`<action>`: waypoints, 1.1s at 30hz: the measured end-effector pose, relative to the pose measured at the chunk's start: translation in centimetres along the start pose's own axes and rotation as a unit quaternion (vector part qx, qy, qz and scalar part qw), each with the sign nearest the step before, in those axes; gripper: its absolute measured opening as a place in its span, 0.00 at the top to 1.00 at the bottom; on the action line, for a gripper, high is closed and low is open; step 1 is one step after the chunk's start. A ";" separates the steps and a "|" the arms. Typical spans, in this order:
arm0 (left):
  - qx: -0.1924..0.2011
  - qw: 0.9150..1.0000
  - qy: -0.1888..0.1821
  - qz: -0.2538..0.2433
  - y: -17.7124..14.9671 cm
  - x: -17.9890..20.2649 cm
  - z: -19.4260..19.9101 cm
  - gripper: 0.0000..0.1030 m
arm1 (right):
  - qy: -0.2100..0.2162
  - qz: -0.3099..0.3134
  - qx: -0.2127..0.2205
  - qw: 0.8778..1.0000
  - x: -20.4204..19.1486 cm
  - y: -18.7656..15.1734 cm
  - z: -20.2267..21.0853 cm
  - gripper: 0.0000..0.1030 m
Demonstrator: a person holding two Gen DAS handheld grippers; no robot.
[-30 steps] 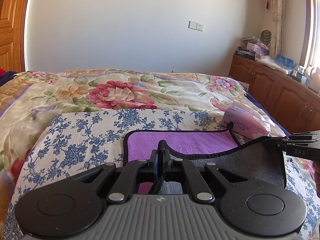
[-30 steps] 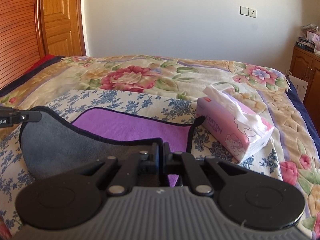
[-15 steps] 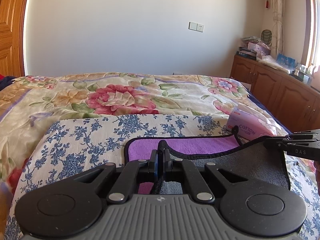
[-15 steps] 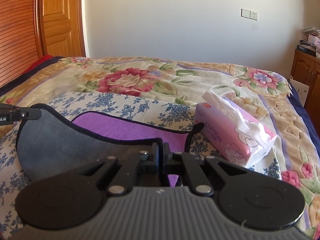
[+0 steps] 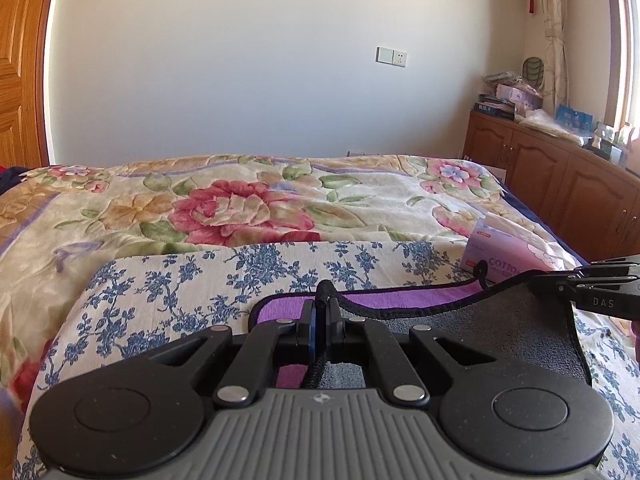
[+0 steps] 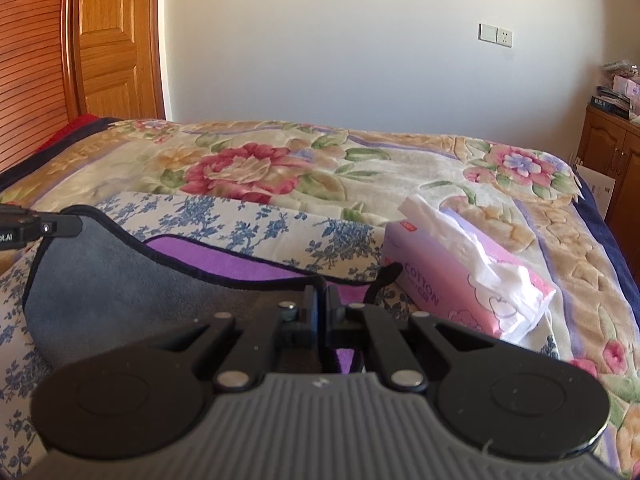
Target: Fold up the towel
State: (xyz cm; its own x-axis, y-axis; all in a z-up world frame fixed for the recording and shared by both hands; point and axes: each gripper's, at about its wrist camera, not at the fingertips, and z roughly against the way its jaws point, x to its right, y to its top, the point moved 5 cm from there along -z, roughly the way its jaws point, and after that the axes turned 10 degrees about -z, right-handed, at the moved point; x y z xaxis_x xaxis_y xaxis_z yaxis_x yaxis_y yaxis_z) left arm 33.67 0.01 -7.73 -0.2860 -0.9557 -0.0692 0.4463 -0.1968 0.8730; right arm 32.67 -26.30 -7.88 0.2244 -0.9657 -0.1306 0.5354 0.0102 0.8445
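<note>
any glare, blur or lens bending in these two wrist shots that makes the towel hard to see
Left wrist view: fisheye bows the door frame and wall edges, the window at far right is blown out, yet the towel stays sharp where the left gripper pinches its hem. Right wrist view: corners vignette dark, the right gripper body is soft from closeness, and sun brightens the tissue pack; the towel reads clearly.

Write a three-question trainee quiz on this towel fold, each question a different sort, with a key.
1. True or false: both the left gripper and the right gripper are clamped on the black-edged purple and grey towel.
2. The towel lies on: A) the blue floral cloth; B) a wooden floor; C) a desk.
3. Fill in: the pink tissue pack sits to the towel's ____.

Key: 1 true; 2 A; 3 right.
</note>
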 end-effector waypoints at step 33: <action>0.010 0.999 0.030 -0.007 2.4 -1.7 -6.0 0.95 | -0.029 0.011 0.011 0.999 1.4 2.2 -5.2 0.96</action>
State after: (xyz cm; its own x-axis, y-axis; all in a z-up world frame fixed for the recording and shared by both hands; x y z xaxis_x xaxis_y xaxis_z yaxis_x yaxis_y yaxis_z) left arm 40.28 -0.19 -8.38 -0.2401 -0.9644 -0.1105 0.4248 -0.2068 0.8814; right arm 38.39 -26.26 -8.88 0.1885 -0.9786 -0.0828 0.5120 0.0259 0.8586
